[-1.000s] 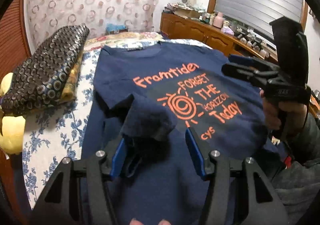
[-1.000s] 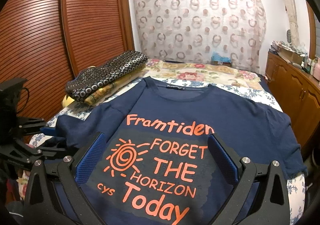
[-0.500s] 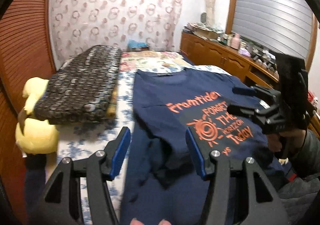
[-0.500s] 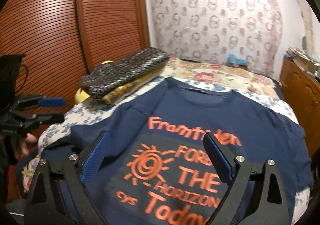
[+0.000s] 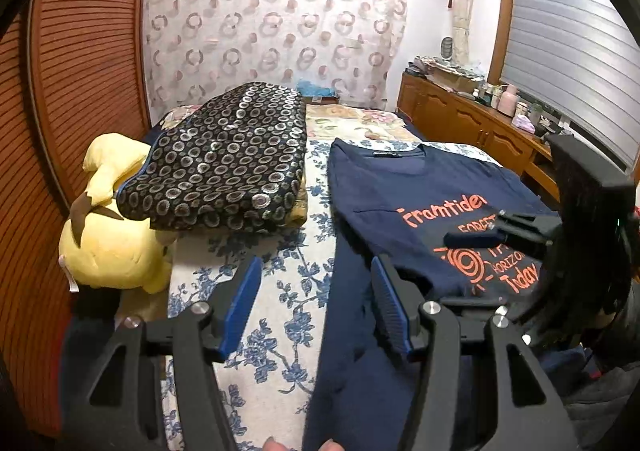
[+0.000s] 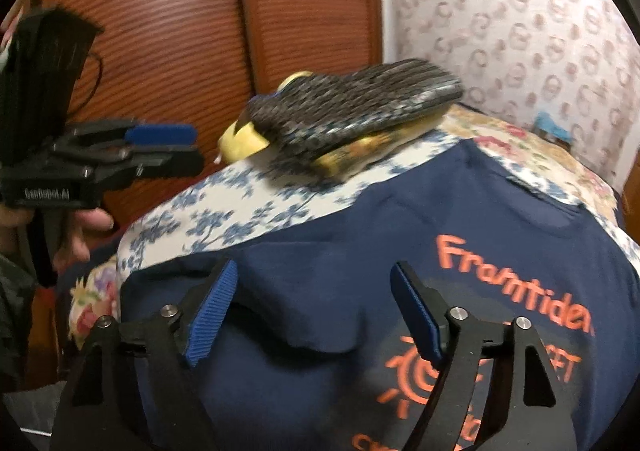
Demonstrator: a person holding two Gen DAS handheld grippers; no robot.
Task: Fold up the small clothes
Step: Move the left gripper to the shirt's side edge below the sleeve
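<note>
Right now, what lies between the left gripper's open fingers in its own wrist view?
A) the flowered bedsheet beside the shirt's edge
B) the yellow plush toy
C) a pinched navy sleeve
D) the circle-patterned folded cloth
A: the left gripper is open and empty, framing the blue-flowered bedsheet just left of the navy T-shirt.

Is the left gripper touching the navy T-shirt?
Apart. The right wrist view shows the left gripper held in the air, jaws open and empty, off to the side of the navy T-shirt.

Slatted wooden wardrobe [image 5: 80,83], patterned curtain [image 5: 272,27], perhaps a sideboard [image 5: 472,123]
</note>
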